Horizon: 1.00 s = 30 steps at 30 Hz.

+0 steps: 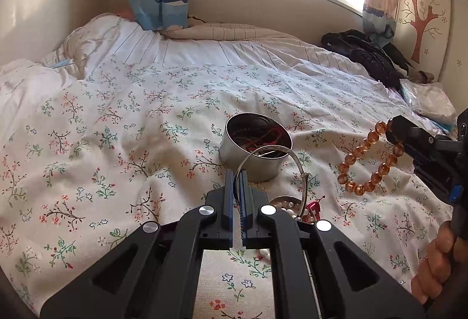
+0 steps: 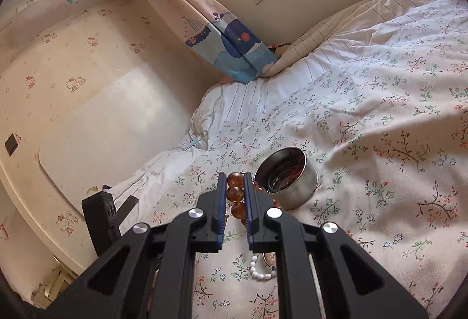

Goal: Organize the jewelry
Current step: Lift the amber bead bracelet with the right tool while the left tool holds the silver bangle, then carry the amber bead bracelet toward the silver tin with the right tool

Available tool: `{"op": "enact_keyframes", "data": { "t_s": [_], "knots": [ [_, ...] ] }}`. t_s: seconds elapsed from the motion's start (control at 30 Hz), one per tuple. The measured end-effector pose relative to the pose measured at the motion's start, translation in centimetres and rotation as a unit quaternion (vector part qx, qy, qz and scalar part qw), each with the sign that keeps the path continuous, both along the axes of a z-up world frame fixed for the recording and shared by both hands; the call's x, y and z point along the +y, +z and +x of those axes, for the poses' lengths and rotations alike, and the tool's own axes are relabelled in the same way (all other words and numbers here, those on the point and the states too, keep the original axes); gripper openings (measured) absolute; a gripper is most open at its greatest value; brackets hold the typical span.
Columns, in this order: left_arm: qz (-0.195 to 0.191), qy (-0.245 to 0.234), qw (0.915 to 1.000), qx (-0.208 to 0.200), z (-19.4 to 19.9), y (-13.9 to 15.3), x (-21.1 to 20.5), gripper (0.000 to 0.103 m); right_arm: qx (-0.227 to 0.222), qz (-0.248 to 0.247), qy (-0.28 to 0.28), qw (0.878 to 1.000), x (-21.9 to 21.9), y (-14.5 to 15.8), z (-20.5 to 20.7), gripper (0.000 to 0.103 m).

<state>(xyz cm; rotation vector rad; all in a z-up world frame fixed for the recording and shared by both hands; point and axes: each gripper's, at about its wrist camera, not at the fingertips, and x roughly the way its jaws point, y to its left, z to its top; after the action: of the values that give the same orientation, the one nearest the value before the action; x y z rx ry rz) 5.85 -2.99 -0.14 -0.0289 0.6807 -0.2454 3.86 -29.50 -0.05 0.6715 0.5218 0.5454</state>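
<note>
I had my left gripper (image 1: pixel 236 172) pinched nearly closed on a silver bangle (image 1: pixel 273 165), its loop raised just in front of the round metal tin (image 1: pixel 251 164) on the floral bedspread (image 1: pixel 117 129). My right gripper (image 2: pixel 235 177) clamped an amber bead bracelet (image 2: pixel 235 193) just beside that tin. I judged the clean way was to carry each piece fully over the rim before loosening the fingers, one at a time. White beads (image 2: pixel 261 275) lay below, not yet gathered.
</note>
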Motion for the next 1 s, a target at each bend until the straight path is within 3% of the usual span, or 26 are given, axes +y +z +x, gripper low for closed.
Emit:
{"op": "enact_keyframes", "data": {
  "t_s": [1.0],
  "knots": [
    [0.008,0.022,0.9996,-0.016,1.6,0.1,-0.1,0.004,-0.01,0.039,0.013,0.999,0.8,0.3,3.2,0.012]
  ]
}}
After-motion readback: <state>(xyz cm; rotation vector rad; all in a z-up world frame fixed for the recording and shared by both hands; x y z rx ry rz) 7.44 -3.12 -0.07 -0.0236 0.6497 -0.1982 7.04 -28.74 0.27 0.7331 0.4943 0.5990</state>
